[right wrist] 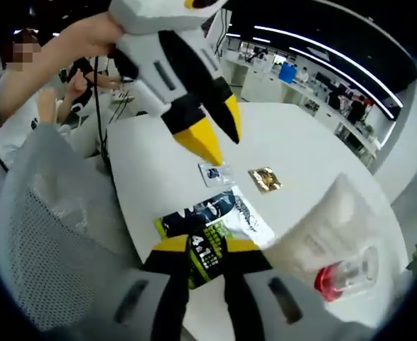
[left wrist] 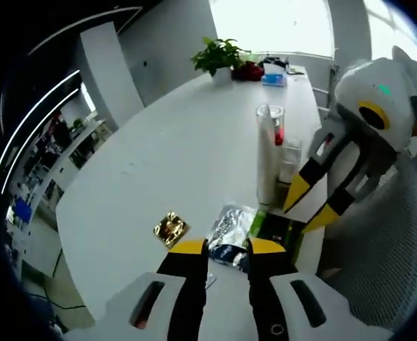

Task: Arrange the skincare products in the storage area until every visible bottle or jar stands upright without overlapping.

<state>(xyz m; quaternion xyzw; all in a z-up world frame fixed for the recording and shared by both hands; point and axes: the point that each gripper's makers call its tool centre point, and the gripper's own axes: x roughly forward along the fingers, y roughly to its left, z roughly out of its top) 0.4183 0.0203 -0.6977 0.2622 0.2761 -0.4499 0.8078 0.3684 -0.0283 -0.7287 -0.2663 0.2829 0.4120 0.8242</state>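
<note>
2 hand-held grippers hover with jaws apart, gripping nothing: the left hand-held gripper (left wrist: 227, 247) just short of a silver sachet (left wrist: 231, 226), the right hand-held gripper (right wrist: 204, 246) over a green-black packet (right wrist: 212, 220) beside a tall bottle (left wrist: 268, 155) standing on the counter (left wrist: 172, 153).

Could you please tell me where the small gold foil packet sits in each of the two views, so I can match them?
Left gripper view: the gold foil packet lies on the white table, low and left of centre, just left of the silver sachet.
Right gripper view: it lies right of centre, beyond the silver sachet.
Shared landmark: the tall white tube.
</note>
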